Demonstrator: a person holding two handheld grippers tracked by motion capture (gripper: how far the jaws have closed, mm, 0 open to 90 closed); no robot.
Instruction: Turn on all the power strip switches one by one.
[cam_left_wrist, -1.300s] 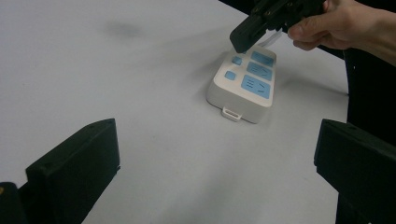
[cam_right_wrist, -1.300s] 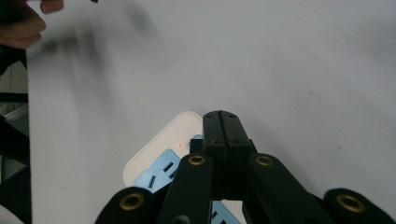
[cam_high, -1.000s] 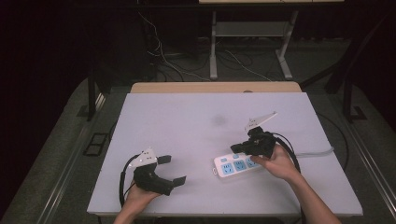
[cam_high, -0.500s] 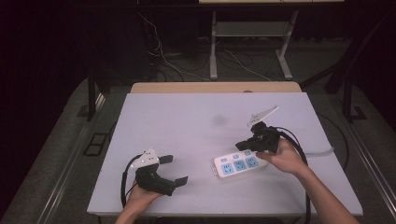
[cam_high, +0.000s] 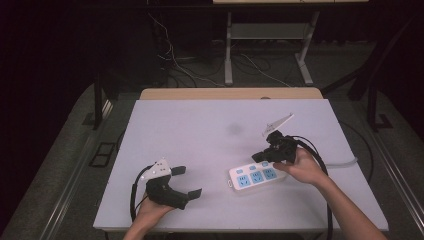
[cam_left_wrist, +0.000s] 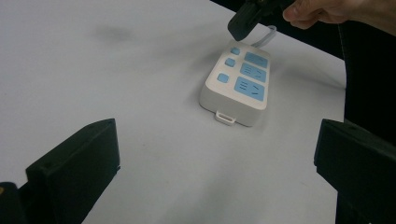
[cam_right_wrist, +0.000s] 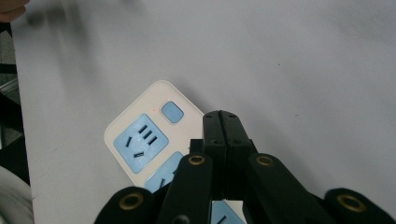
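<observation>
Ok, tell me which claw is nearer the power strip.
Right. The right claw hangs shut just over the power strip, above its buttons. The left claw sits open on the table, well off to the strip's left.

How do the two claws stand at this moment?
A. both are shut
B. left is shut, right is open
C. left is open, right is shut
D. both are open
C: the left claw has its jaws wide apart, while the right claw has its jaws pressed together above the power strip.
</observation>
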